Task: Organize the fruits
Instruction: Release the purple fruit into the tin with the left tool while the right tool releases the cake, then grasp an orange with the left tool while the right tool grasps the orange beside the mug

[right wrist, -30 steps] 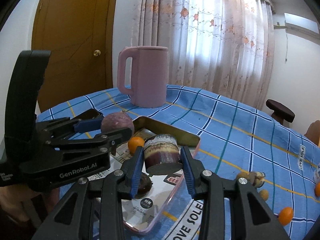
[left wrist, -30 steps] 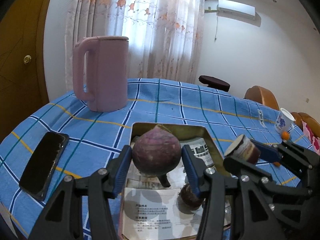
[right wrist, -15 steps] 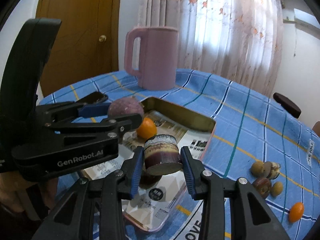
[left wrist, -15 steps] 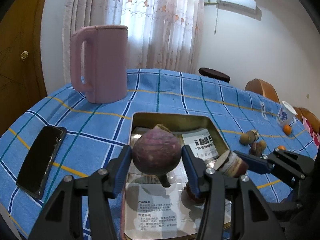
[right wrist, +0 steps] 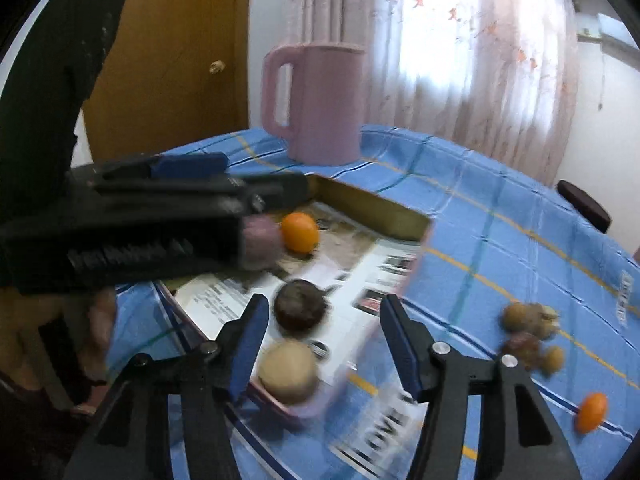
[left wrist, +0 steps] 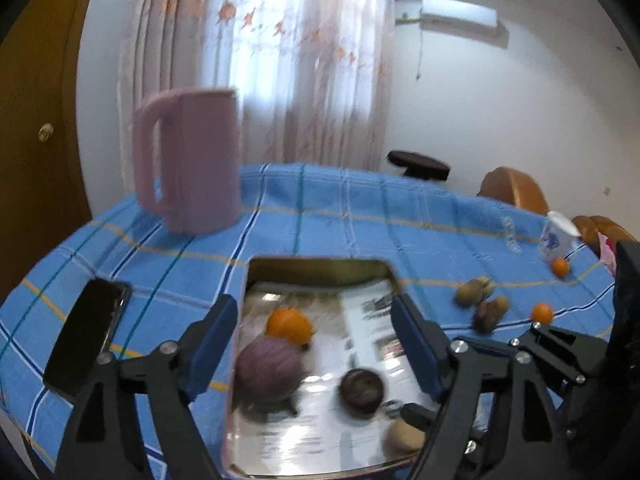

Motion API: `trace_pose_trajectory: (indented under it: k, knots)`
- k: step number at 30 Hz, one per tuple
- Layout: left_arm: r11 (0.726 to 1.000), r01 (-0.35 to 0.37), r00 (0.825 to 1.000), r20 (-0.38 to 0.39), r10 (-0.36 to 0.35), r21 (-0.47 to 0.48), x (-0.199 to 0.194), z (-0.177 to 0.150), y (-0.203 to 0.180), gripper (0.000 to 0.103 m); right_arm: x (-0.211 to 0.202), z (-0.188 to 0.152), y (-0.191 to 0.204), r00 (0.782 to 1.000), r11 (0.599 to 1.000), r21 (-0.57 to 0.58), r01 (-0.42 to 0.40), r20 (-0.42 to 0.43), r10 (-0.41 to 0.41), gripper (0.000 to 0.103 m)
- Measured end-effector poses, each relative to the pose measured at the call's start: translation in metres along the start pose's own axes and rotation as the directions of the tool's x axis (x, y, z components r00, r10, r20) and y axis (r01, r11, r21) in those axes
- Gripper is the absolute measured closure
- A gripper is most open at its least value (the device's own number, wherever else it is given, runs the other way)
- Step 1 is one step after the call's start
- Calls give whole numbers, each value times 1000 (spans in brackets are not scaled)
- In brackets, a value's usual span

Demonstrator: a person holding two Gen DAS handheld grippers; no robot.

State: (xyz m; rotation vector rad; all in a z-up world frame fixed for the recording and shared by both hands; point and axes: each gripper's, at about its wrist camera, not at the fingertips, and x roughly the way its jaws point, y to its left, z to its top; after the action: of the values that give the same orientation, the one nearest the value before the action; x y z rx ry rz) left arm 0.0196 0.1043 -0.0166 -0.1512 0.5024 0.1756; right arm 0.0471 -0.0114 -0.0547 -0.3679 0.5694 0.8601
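A metal tray (left wrist: 320, 266) lined with printed paper sits on the blue checked tablecloth. In it lie a round purple fruit (left wrist: 269, 368), an orange (left wrist: 289, 325), a dark brown fruit (left wrist: 361, 391) and a pale cut piece (left wrist: 404, 436). My left gripper (left wrist: 316, 348) is open and empty above the tray. My right gripper (right wrist: 324, 344) is open and empty over the tray's near corner (right wrist: 416, 226), with the pale piece (right wrist: 287, 372) and the dark fruit (right wrist: 300, 310) between its fingers. The orange (right wrist: 300, 232) and the purple fruit (right wrist: 262, 242) lie farther back.
A pink jug (left wrist: 192, 168) stands behind the tray. A black phone (left wrist: 86, 338) lies left of it. Brown fruits (left wrist: 480, 304), two small oranges (left wrist: 542, 314) and a paper cup (left wrist: 556, 236) are on the cloth to the right. Chairs and a stool stand beyond.
Both grippers have opened. The purple fruit dropped from the left gripper into the tray; the cut piece left the right gripper and lies in the tray's near corner. Both grippers have pulled back.
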Motion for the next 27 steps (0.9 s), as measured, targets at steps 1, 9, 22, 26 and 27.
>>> trace_pose_trajectory:
  k: [1, 9, 22, 26, 27]
  knots:
    - [1000, 10, 1000, 16, -10, 8, -3, 4, -8, 14, -10, -3, -8, 1000, 1000, 16, 14, 11, -14, 43]
    - [979, 175, 984, 4, -176, 103, 10, 20, -101, 8, -82, -36, -91, 977, 970, 135, 201, 37, -208, 40]
    - [883, 377, 899, -339, -277, 279, 106, -19, -272, 34, -156, -104, -231, 868, 776, 407, 481, -96, -488, 39]
    - [868, 418, 855, -440, -276, 268, 130, -34, -290, 64, -164, -113, -256, 855, 747, 435, 503, -121, -505, 39]
    - [862, 433, 845, -452, -285, 266, 132, -35, -294, 63, -163, -114, -260, 853, 742, 438, 507, -129, -507, 39]
